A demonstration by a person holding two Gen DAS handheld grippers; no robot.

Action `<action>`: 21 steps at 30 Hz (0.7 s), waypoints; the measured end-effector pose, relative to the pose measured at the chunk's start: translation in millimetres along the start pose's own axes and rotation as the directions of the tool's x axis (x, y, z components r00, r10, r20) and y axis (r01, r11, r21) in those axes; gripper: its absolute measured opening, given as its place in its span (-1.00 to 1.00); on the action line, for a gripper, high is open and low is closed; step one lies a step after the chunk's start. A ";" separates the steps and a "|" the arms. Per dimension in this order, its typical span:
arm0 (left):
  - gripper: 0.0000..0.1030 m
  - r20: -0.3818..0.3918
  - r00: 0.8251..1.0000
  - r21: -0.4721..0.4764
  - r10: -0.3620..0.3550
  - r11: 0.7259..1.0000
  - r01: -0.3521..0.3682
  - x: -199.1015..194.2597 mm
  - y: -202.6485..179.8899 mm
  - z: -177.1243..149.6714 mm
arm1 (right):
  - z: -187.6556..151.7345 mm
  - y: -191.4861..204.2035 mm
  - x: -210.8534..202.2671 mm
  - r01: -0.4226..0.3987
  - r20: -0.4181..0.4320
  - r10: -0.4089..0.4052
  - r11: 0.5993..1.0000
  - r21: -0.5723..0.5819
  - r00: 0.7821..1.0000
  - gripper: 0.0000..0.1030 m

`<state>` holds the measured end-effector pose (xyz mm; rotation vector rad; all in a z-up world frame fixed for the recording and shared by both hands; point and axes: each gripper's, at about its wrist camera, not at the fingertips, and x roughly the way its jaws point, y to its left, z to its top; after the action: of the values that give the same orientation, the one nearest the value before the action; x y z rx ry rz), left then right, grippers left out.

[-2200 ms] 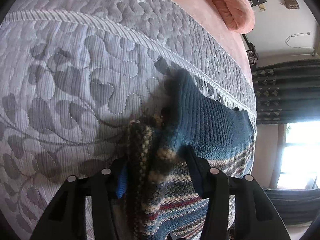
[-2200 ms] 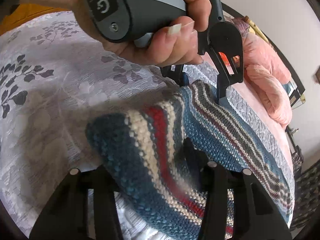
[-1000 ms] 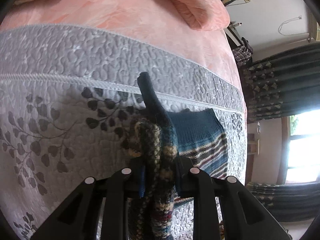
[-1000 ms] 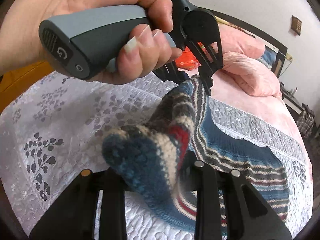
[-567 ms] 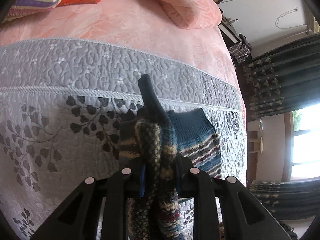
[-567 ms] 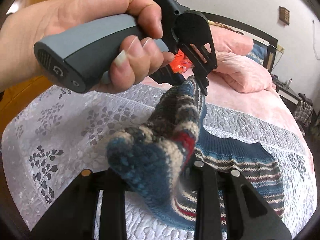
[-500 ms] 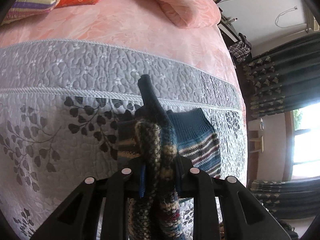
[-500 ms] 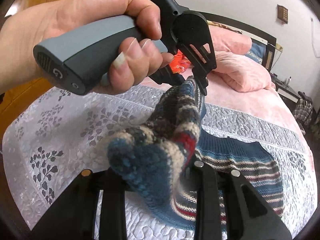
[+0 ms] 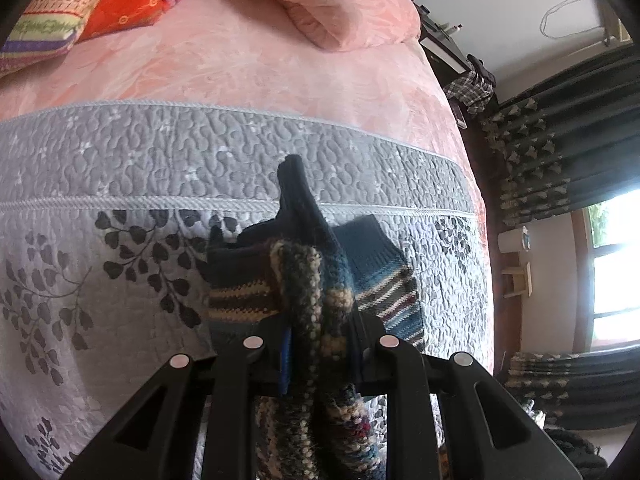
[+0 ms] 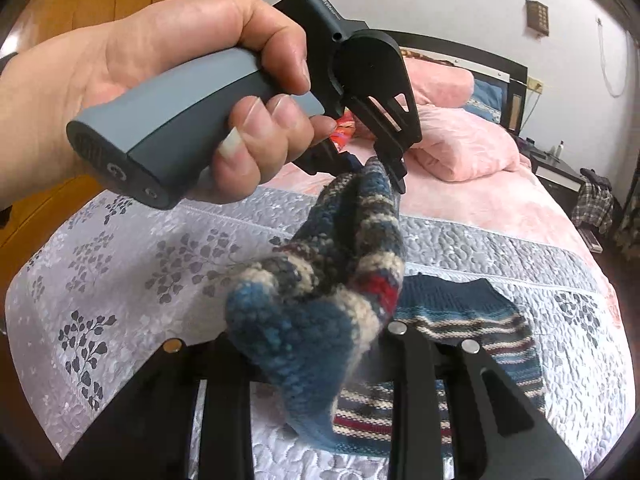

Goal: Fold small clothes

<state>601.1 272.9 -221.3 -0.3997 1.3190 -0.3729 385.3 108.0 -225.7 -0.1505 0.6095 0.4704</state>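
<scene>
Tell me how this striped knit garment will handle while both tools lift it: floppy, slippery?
Likely floppy: the knit garment bunches and sags between the left tool and right tool, its lower part lying on the bedspread. Probably not slippery; the coarse, thick yarn seems to hold in both closed grips. It looks fairly light.

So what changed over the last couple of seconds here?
Both grippers lifted their ends of the striped knit sweater up off the grey quilt, so more of the bed shows beneath. The left gripper and right gripper stayed clamped on it throughout; its far part still lies on the quilt.
</scene>
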 end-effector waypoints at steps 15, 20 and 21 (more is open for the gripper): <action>-0.58 -0.008 1.000 0.040 0.019 0.999 -0.019 13.5 -41.1 0.7 | -3.9 -33.7 -17.0 0.030 0.012 -0.031 0.998 0.055 0.999 -0.50; -0.58 -0.011 1.000 0.055 0.024 0.998 -0.023 20.6 -54.3 2.0 | -5.5 -48.0 -21.9 0.041 0.017 -0.042 0.996 0.078 0.999 -0.51; -0.58 -0.012 1.000 0.058 0.026 0.998 -0.026 22.3 -57.0 2.1 | -5.9 -50.6 -22.2 0.043 0.018 -0.044 0.996 0.082 0.999 -0.51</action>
<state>605.8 212.5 -212.3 -0.3319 1.3212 -0.3915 389.9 53.2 -217.7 -0.0813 0.6039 0.4036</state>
